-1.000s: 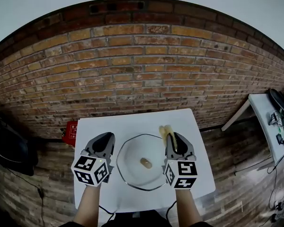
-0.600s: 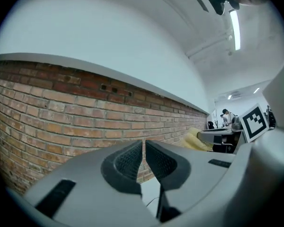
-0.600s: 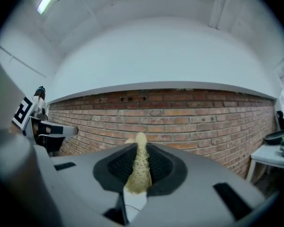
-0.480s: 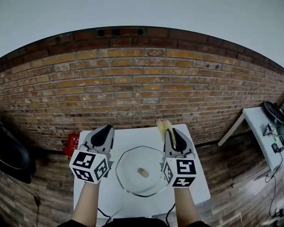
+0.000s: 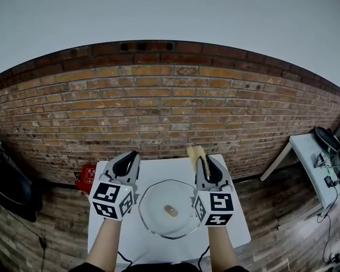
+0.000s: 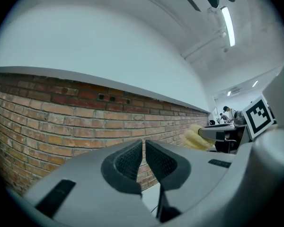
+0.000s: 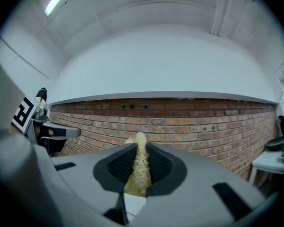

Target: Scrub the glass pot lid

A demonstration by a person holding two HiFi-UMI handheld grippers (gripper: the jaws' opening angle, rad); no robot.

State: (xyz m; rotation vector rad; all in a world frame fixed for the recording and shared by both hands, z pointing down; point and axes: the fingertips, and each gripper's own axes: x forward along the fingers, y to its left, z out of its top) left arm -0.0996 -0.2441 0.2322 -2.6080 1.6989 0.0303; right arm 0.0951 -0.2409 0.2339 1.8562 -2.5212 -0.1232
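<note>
A brick wall (image 5: 158,106) is seen behind a white surface (image 5: 164,169), on which the glass pot lid (image 5: 167,208) lies flat, knob up. The left gripper (image 6: 144,145) is empty, its fingers brought almost together. In the right gripper (image 7: 141,150), a yellow sponge (image 7: 139,167) is clamped between the fingers.

Before you: white table (image 5: 158,171), bearing one glass pot lid (image 5: 158,202) at the tabletop's centre, its knob (image 5: 171,210) upward.
</note>
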